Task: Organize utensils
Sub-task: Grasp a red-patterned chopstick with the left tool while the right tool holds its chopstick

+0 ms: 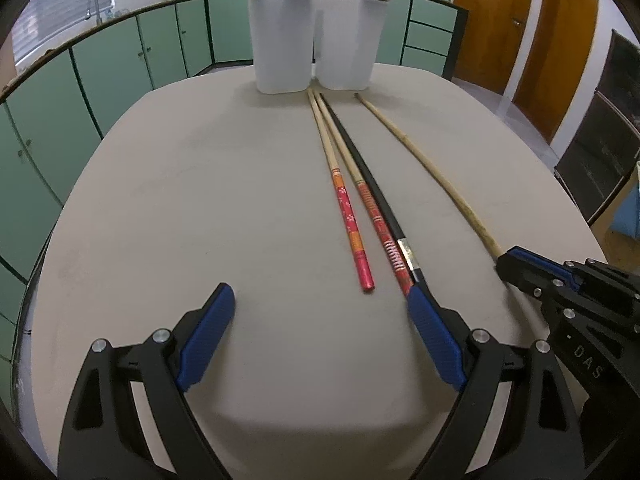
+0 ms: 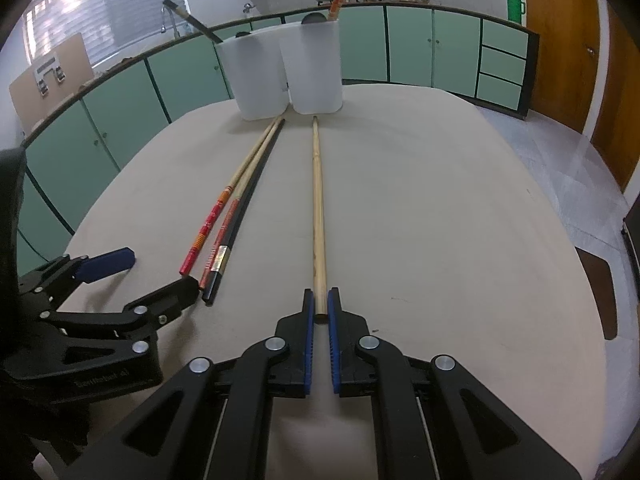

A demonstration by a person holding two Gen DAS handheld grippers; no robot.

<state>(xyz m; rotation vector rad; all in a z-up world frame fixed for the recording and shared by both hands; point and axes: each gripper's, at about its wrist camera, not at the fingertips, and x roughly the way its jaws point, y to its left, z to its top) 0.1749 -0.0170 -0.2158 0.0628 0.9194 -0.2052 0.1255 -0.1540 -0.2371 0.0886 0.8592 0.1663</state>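
Several chopsticks lie on the beige table [image 1: 200,200]. My right gripper [image 2: 320,304] is shut on the near end of a plain wooden chopstick [image 2: 318,208], also seen in the left wrist view [image 1: 432,172]. My left gripper [image 1: 320,300] is open and empty; its right finger [image 1: 436,344] touches the near ends of a black chopstick [image 1: 372,184] and a red-patterned one [image 1: 380,224]. Another red-patterned chopstick [image 1: 350,216] lies just left of them. Two white holders [image 1: 284,44] [image 1: 352,44] stand at the far edge with utensils in them.
Green cabinets [image 1: 120,64] curve behind the table, with a sink tap [image 1: 93,4] at the left. Wooden doors [image 1: 560,32] are at the right. A chair back [image 2: 600,292] shows past the table's right edge.
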